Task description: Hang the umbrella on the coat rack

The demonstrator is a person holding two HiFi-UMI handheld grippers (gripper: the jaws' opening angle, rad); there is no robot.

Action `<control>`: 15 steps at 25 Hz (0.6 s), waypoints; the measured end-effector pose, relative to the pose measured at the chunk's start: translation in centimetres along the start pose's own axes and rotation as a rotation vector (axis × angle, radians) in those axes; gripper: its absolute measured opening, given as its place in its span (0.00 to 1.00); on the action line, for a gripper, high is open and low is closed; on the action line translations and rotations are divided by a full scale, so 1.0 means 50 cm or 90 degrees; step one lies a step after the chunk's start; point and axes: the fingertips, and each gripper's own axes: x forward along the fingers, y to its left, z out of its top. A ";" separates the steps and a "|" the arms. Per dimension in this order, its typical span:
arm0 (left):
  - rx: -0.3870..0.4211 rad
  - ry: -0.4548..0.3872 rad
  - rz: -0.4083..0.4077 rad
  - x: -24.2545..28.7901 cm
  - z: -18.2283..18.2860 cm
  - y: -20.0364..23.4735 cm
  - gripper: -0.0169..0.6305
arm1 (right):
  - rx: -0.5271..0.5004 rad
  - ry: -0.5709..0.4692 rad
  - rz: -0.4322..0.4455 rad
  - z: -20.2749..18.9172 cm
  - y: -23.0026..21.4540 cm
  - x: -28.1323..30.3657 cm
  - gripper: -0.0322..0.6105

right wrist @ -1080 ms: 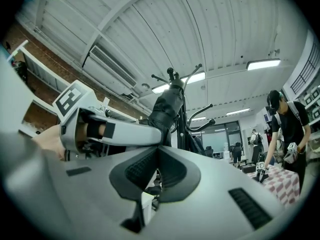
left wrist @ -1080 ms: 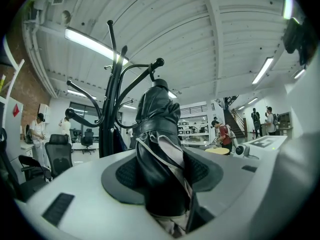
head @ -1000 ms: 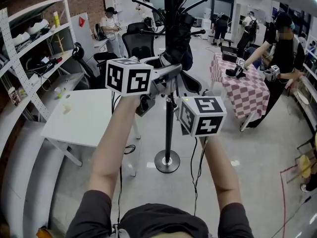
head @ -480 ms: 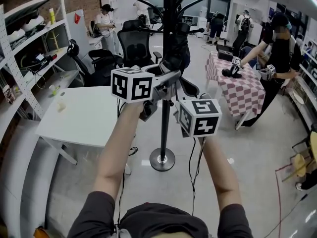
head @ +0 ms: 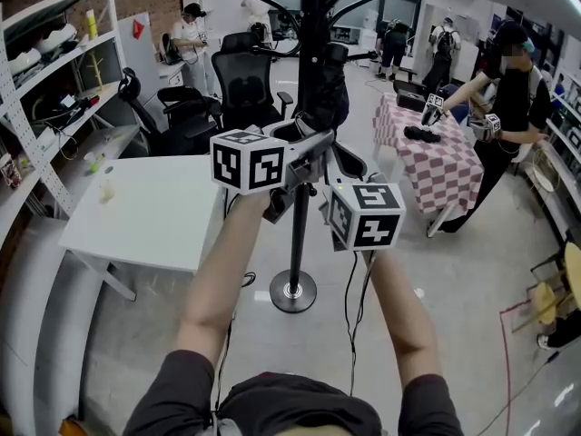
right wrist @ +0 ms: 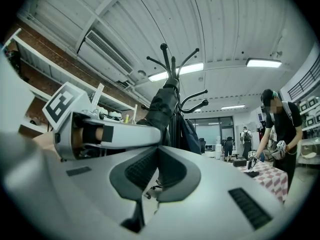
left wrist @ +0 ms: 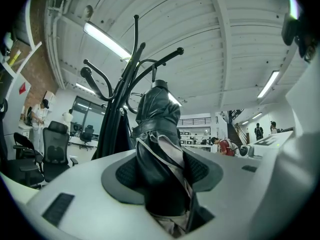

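Your left gripper point(left wrist: 165, 176) and right gripper point(right wrist: 156, 171) sit lower than a second ago. Both are clamped on the folded umbrella point(left wrist: 159, 119), the left round its body and the right near its lower end. It stands just beside the coat rack point(head: 296, 243) pole — seemingly not yet on a hook.

The coat rack point(head: 298, 234) stands dead centre, its pole close behind the umbrella point(left wrist: 160, 149), hooks point(head: 263, 3) spreading at the top. A white table point(head: 136, 216) blocks the frame's left, chairs point(head: 245, 80) the upper left. Bare floor point(head: 454, 298) lies open at lower right.
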 end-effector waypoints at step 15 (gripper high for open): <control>0.038 -0.046 0.006 0.037 -0.010 0.034 0.38 | -0.006 -0.008 -0.017 -0.025 -0.031 0.038 0.08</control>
